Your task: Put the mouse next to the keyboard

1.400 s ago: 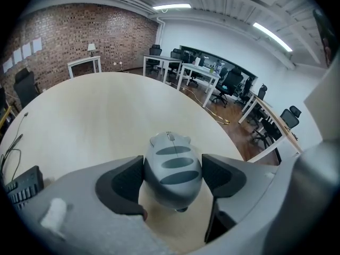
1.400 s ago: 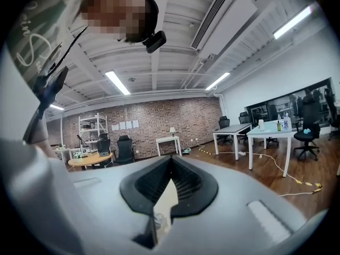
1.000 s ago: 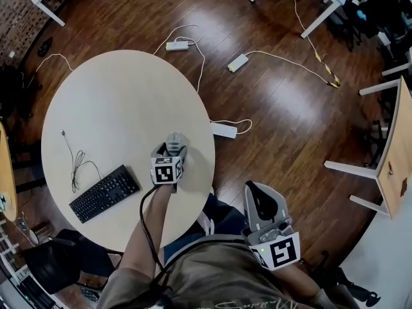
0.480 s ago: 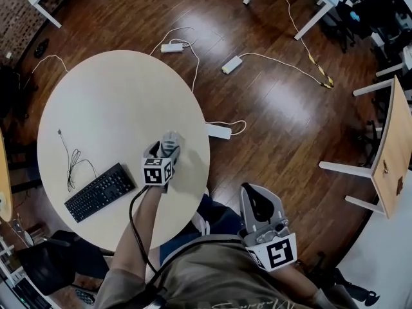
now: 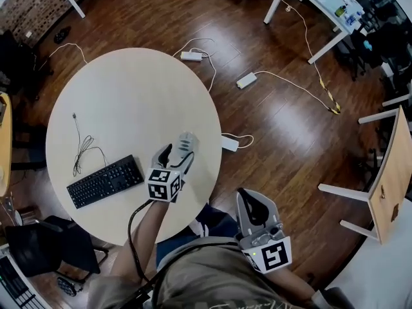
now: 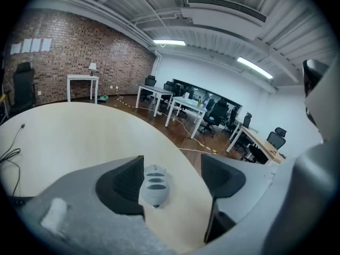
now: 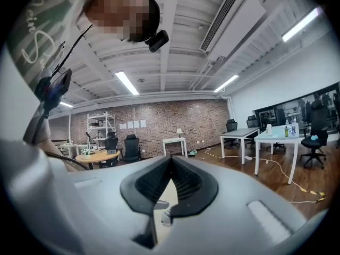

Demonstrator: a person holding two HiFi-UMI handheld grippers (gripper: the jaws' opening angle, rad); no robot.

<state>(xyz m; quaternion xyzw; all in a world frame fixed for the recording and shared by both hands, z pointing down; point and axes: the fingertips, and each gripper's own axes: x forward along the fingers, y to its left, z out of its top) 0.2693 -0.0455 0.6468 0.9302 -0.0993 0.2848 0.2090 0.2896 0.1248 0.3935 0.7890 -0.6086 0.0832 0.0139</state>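
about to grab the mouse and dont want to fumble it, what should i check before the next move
1. Left gripper open: ok, jaws wide apart.
2. Mouse between the jaws: ok, lying on the table.
3. Mouse centred: not ok, in the left gripper view it sits close to the jaw at the picture's left.
4. Room beside the keyboard: ok, bare table between its end and the gripper.
5. Right gripper clear: ok, shut, held off the table near the body.
6. Mouse cord that might snag: cannot tell.
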